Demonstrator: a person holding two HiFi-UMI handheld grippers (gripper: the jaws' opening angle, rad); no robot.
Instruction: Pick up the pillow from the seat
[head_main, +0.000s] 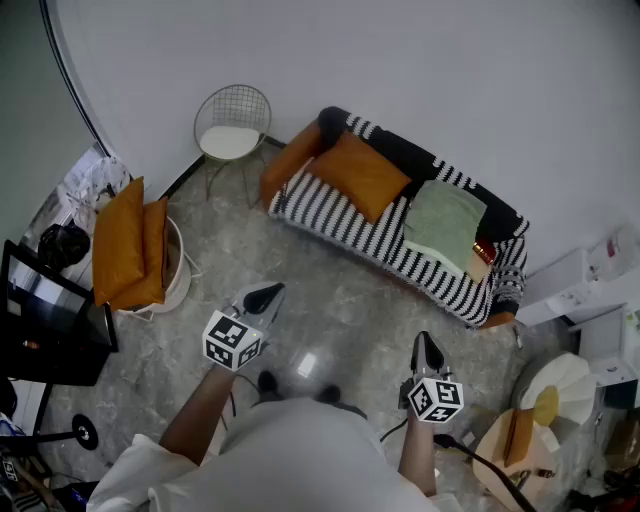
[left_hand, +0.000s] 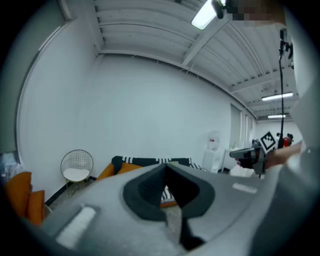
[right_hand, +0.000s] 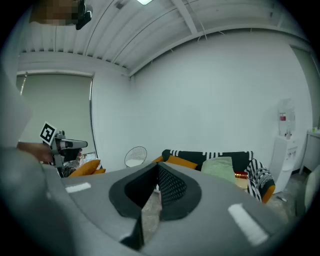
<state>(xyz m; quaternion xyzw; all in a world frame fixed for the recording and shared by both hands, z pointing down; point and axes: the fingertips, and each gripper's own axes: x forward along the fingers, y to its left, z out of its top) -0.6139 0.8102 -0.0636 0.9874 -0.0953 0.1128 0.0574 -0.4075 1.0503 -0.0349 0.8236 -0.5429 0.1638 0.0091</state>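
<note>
Orange pillow (head_main: 360, 172): on seat of striped sofa (head_main: 340, 228), left end, leaning vs. backrest. Untouched.

Near: left gripper (head_main: 266, 296), jaws pressed together, nothing btw them. Right gripper (head_main: 427, 346), likewise closed and empty. We hold both out front, tips tilted a little down twd the sofa.

Mid: marbled floor (head_main: 330, 300) separates both grippers from the sofa, so both are well apart from the pillow. Off to our left is a round basket (head_main: 178, 262) w/ spare orange cushions (head_main: 125, 240).

Far: sofa set diagonally vs. white wall. Pale green cushion (head_main: 445, 222) lies right of centre on the same seat. We take the orange one as the target, but the task sentence doesn't say which. Wire chair (head_main: 232, 125) stands just beyond the sofa's left end.

Key relation: the pillow lies ahead, right of the left gripper's line and left of the right's. Its long axis seems to run along the sofa's length. We judge the left gripper somewhat nearer. Jaws must open before any grip.
</note>
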